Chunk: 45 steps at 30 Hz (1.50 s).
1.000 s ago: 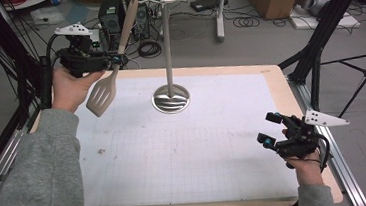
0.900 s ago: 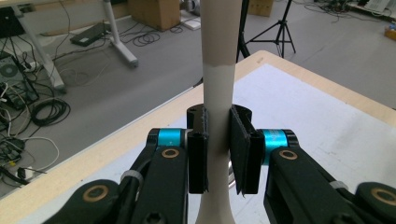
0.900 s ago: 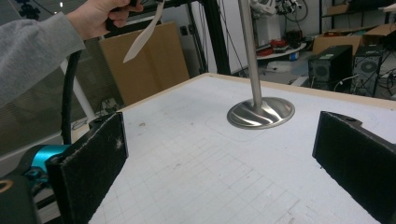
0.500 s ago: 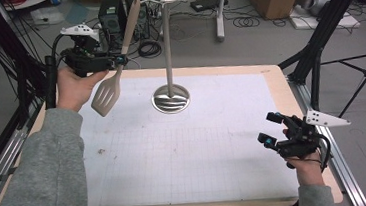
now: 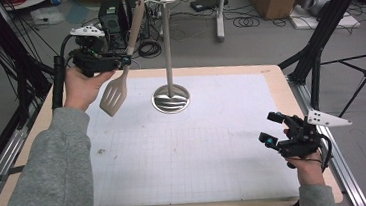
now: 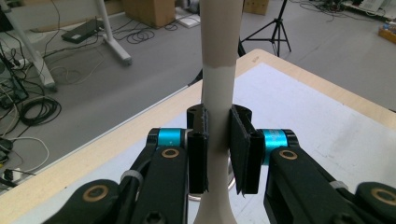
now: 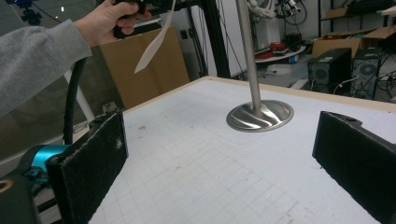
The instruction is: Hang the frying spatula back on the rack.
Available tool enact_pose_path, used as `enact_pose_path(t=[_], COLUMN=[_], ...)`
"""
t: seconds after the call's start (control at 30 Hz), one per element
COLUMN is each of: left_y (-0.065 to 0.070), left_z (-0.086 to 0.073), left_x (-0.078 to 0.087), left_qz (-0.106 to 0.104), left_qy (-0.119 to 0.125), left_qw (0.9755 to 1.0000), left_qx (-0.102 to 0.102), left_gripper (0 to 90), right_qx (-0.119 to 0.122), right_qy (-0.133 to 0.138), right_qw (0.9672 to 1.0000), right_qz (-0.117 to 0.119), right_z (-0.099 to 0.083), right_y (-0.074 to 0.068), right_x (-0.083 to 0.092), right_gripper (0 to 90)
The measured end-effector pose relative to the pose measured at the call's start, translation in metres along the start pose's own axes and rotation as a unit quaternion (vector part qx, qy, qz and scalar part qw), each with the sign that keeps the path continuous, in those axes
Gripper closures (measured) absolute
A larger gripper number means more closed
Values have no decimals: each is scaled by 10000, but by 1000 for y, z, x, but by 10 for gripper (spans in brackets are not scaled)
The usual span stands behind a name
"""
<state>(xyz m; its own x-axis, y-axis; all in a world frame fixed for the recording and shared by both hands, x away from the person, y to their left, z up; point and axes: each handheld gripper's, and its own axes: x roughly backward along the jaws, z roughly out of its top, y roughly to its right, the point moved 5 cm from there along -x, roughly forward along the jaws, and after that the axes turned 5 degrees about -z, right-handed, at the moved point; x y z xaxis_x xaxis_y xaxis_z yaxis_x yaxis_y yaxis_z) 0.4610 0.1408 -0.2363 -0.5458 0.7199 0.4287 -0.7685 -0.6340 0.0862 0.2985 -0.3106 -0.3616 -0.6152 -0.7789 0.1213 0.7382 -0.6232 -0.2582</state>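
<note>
On the wide wooden surface (image 5: 274, 75) with its white gridded mat:
- Tall steel stand with round ridged base (image 5: 171, 98), upright at the mat's far middle; its pole rises to a hooked disc at the top.
- Beige slotted spatula with long two-tone handle (image 5: 115, 94), held in the air left of the stand, blade low, handle tilted up toward the stand's top.
- Left gripper (image 5: 126, 61): fingers (image 6: 197, 154) clamped on the spatula's handle.
- Right gripper (image 5: 269, 129): low over the near right corner, fingers (image 7: 91, 163) spread wide, holding nothing.
</note>
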Motion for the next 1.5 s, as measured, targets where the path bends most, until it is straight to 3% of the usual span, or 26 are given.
enact_pose_path(t=[0.63,1.03,1.5], left_y=[2,1,2], left_z=[-2,-3,-2], left_x=[-21,-34,-48], left_qz=[-14,176,296], left_qy=[47,66,152], left_qw=[10000,9998,9994], left_qx=[19,-76,-53], left_gripper=[778,776,774], right_qx=[-34,-54,-46], right_qy=[17,49,86], right_qw=[10000,10000,10000], right_qz=[-7,-16,-15], right_z=[0,0,0], right_y=[1,2,3], right_x=[1,3,6], right_gripper=[21,21,21])
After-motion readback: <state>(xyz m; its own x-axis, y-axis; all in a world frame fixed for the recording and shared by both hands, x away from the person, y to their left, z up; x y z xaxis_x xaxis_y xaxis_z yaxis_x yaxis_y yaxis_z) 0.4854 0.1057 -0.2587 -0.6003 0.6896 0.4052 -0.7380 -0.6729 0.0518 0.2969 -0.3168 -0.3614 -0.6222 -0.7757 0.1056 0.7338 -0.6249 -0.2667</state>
